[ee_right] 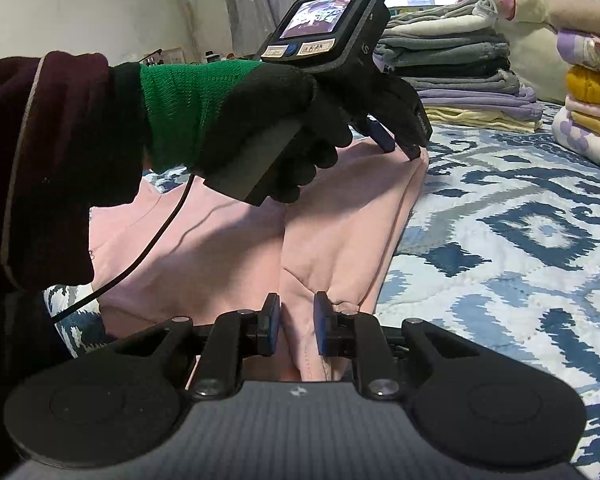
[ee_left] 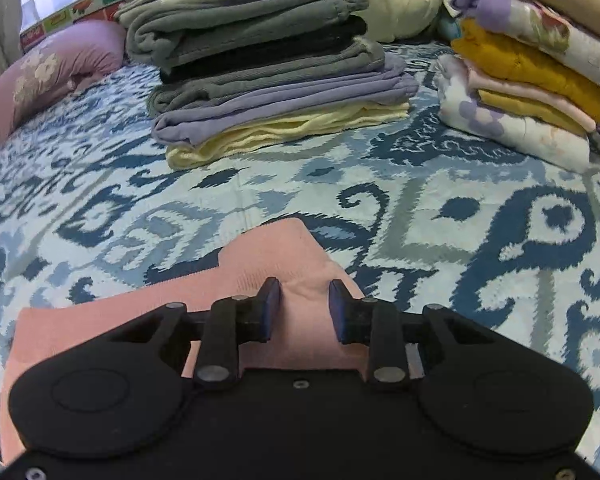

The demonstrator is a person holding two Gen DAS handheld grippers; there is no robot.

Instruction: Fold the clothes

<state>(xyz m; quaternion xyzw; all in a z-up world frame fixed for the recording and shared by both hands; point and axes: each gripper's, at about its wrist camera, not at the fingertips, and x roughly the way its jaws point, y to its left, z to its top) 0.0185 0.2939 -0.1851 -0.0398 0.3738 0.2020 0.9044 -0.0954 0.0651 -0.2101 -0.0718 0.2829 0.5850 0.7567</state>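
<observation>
Currently pink garment flat on bed, long axis running away from right tongs toward left tongs. Right tongs part-open astride near raised fold; left tongs open over far edge. Folded stacks beyond.

A bed covered by a blue-and-white patterned quilt carries a flat pink garment, 1 tall stack of folded grey, black, lilac and pale yellow clothes, 1 stack of yellow, pink and floral folded items, and a mauve floral pillow.
</observation>
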